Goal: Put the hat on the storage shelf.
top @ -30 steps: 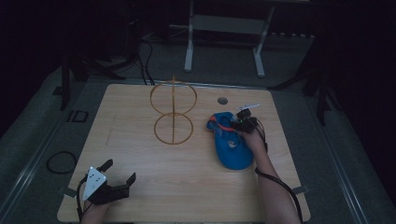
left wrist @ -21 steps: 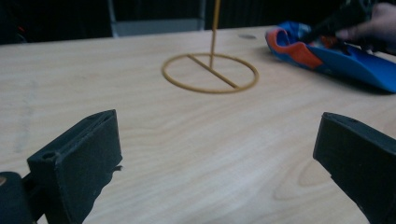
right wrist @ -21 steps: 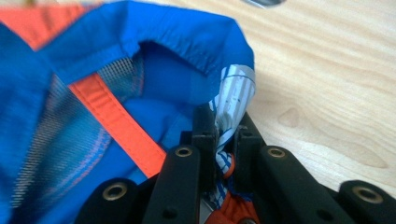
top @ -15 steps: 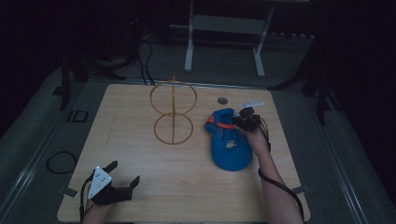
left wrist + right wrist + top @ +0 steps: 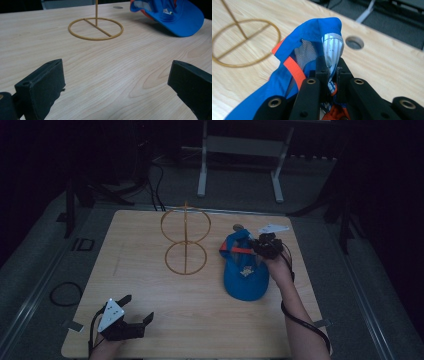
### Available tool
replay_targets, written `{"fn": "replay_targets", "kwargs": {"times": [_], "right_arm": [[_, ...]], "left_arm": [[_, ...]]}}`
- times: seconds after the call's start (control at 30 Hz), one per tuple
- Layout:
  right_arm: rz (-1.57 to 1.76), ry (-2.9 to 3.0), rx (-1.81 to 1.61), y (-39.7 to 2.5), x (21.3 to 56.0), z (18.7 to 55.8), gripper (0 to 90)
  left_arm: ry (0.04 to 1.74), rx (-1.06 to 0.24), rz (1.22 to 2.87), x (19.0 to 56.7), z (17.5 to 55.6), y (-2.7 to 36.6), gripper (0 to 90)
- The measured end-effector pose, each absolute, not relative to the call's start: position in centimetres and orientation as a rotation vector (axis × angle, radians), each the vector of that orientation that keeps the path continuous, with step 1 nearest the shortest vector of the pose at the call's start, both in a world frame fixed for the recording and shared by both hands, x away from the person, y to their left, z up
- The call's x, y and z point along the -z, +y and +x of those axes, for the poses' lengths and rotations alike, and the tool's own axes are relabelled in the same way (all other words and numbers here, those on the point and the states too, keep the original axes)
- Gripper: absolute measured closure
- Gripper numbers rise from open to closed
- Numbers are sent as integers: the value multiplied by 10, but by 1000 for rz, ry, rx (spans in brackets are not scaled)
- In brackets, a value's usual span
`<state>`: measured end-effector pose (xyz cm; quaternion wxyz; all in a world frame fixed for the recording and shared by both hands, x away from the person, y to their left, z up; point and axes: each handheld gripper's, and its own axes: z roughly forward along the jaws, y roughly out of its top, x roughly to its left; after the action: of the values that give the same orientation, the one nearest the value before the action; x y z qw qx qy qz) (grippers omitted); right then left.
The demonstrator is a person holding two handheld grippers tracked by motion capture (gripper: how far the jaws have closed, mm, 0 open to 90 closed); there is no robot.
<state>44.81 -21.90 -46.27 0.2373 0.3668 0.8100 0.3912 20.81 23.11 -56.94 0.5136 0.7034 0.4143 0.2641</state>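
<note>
Starting at the left: the left gripper (image 5: pixel 131 320) rests low near the table's (image 5: pixel 150 295) front edge, jaws spread wide, holding nothing. In the middle stands the wire stand (image 5: pixel 185 240), two rings on a post, nothing hanging on it. At the right, the right gripper (image 5: pixel 256 248) has its jaws pressed on the blue cap (image 5: pixel 245 275), pinching fabric at the back; the brim is on the table. Step in hand, I judge: lifting the cap. Next move probably needs carrying it twd the stand w/o losing the thin pinch. No containers here.
</note>
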Motion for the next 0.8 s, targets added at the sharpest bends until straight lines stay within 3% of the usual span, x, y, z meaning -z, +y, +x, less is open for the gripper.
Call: {"fn": "replay_targets", "kwargs": {"times": [0.43, 0.8], "right_arm": [[840, 2155, -1217, -220, 401, 400, 850], [719, 2120, -1251, -214, 370, 372, 852]], "left_arm": [[1035, -517, 1705, 543, 218, 228, 14], [946, -547, 1703, 488, 234, 214, 53]]}}
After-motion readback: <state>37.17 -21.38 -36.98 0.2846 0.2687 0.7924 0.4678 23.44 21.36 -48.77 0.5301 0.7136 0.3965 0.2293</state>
